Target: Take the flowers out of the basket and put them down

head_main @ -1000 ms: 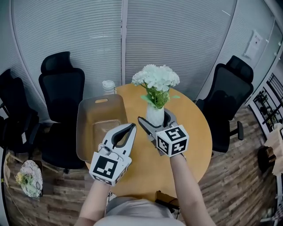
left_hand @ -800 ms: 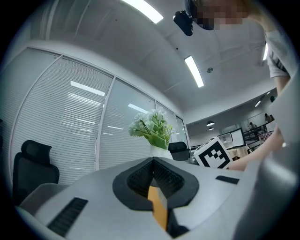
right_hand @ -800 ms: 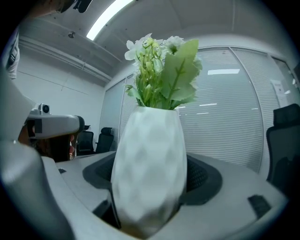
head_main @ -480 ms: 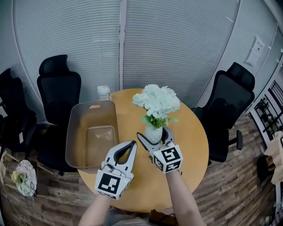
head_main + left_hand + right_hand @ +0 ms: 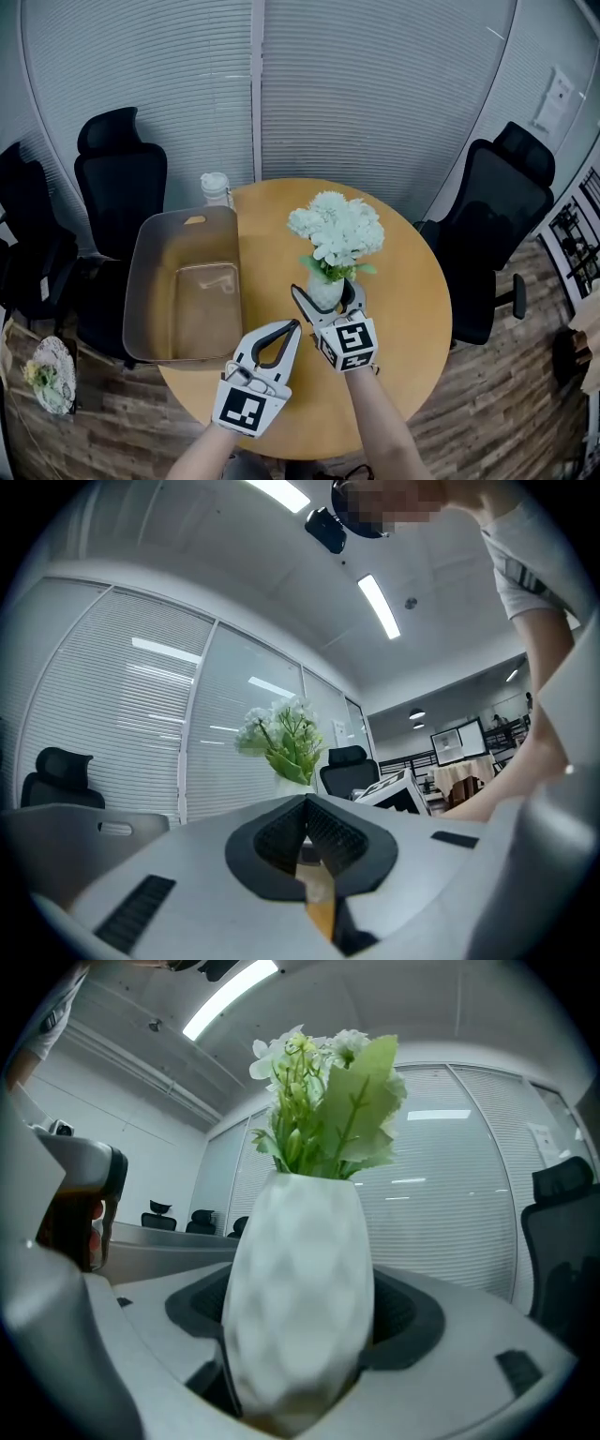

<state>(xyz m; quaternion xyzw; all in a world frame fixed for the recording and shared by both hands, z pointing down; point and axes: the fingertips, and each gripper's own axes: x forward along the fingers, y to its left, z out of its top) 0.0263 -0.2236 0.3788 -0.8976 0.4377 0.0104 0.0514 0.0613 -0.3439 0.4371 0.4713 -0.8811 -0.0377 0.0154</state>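
Office — swivel chairs [image 5: 120, 178], blinds [image 5: 375, 84]

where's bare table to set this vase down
Bare wood lies right of the vase, out to the table edge, and behind the flowers toward the far rim. The left is crowded: basket, bottle behind it. The left tool and right tool fill the near middle.

Left tool [image 5: 293, 325], right tool [image 5: 323, 290]: white shells, black-white marker cubes [image 5: 349, 343].

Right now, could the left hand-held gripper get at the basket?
Probably yes. The basket sits close beside the left hand-held gripper, nothing between them; the vase stands on its other side.
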